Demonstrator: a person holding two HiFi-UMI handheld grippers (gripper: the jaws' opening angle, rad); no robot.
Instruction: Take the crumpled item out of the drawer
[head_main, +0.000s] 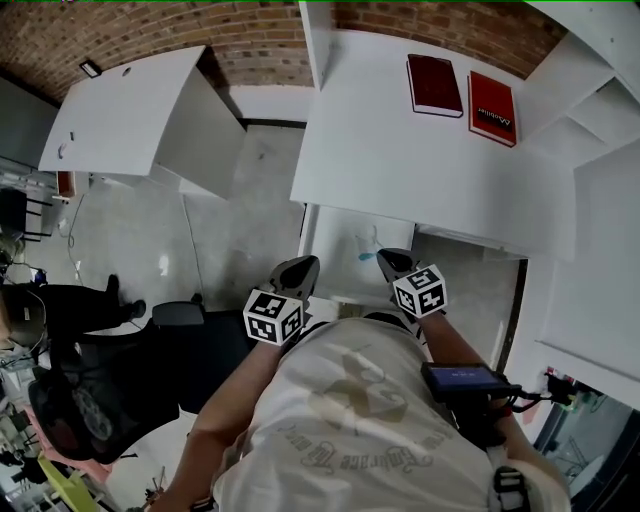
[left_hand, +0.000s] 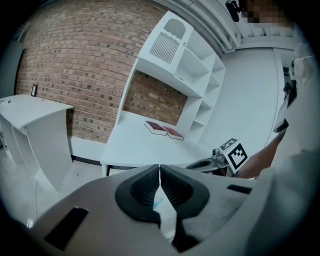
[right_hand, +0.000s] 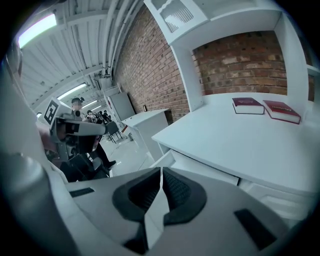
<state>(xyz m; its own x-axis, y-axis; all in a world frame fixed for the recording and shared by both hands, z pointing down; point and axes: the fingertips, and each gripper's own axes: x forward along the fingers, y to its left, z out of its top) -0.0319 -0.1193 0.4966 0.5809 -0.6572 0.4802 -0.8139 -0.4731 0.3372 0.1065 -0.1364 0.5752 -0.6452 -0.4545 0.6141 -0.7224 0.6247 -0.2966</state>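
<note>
We read this as an office-type workspace in an industrial, loft-style building. Evidence: an exposed brick wall (head_main: 150, 30), a white desk (head_main: 420, 170) with a drawer (head_main: 340, 255) and a white shelf hutch (left_hand: 185, 60) on top, two red books (head_main: 435, 85) on it, and a second white desk (head_main: 120, 110) alongside. The floor (head_main: 230, 220) is bare and polished. In the right gripper view we see ceiling pipes (right_hand: 110, 40), a tube light (right_hand: 37, 30) and office chairs (right_hand: 114, 131) further back.

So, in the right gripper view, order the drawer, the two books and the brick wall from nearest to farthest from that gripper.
1. Drawer, just ahead of the right gripper.
2. Dark book and red book, on the desk: too close to call.
3. Brick wall, behind.
</note>
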